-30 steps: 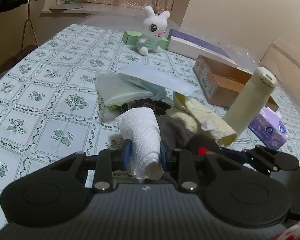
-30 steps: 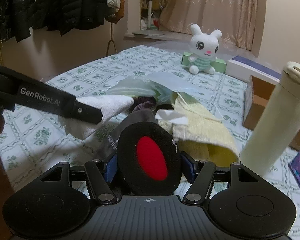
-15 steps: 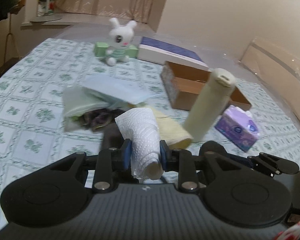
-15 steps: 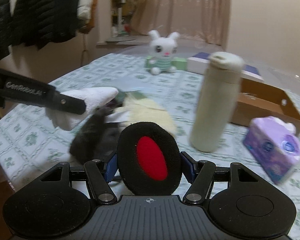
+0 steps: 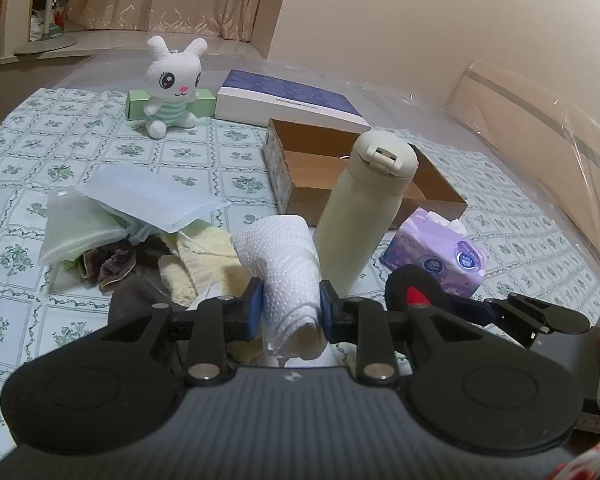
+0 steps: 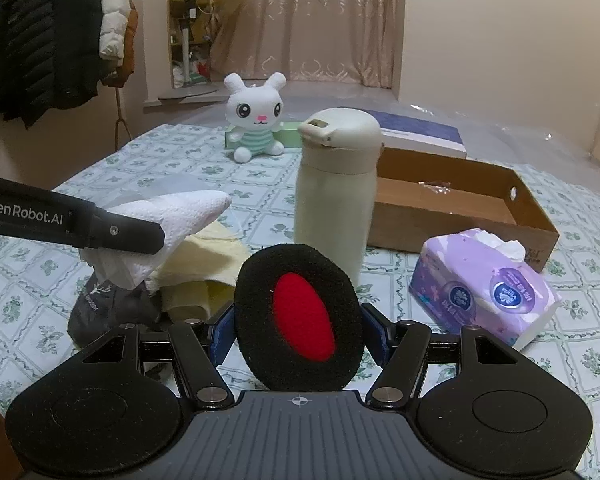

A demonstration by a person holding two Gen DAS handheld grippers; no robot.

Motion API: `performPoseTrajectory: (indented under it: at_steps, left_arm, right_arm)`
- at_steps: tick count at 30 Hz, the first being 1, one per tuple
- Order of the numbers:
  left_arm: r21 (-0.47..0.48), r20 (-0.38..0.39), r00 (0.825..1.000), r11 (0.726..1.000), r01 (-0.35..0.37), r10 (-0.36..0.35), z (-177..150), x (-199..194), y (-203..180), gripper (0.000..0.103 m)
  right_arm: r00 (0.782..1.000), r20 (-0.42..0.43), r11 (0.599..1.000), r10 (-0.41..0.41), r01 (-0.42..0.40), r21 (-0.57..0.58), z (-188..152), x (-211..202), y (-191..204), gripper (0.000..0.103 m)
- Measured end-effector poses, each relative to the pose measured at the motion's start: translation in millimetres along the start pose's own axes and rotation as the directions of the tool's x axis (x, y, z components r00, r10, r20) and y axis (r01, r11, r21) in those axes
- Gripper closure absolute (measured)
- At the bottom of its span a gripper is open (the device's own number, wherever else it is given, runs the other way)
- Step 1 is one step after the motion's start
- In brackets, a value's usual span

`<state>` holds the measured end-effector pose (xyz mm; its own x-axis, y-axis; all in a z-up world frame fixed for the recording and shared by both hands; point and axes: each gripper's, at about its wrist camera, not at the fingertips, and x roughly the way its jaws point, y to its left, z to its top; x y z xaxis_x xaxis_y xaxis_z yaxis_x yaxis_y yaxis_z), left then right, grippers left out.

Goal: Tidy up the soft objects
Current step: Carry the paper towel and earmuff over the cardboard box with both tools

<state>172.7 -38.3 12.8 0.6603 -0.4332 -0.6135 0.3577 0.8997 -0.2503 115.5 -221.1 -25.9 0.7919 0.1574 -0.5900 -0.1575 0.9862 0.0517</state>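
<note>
Left gripper (image 5: 291, 306) clamps a folded white paper towel (image 5: 286, 268); right gripper (image 6: 298, 330) clamps a black-and-red foam pad (image 6: 296, 316). Both lifted, likely bound for the open cardboard box (image 6: 456, 216) at 1 o'clock.

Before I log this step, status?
Left gripper shut on paper towel. Right gripper shut on black-and-red pad. Cream flask stands before cardboard box.

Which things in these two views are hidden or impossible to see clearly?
- Cardboard box floor: left wrist view, partly hidden by the bottle.
- Green box: right wrist view, mostly behind the rabbit toy and bottle.
- Tissue pack print: too small to read.
</note>
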Motion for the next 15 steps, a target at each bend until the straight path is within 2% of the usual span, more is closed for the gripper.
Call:
performPoseTrajectory:
  at_steps: [6, 10, 15]
  left_arm:
    - [0.01, -0.016, 1.0, 1.0, 0.005, -0.005, -1.2, 2.7, -3.5, 0.077]
    - [0.02, -0.024, 1.0, 1.0, 0.016, -0.015, -2.5, -0.5, -4.3, 0.077]
    - [0.043, -0.033, 0.999, 0.999, -0.004, 0.006, -3.8, -3.9, 0.1, 0.077]
  right_arm:
    - [1.0, -0.013, 1.0, -0.008, 0.008, 0.017, -2.9, -3.1, -11.6, 0.039]
    - [0.999, -0.016, 0.999, -0.042, 0.042, 0.021, -7.5, -11.8, -28.1, 0.039]
    - [0.994, -0.034, 0.994, -0.103, 0.104, 0.032, -14.0, -18.2, -59.0, 0.039]
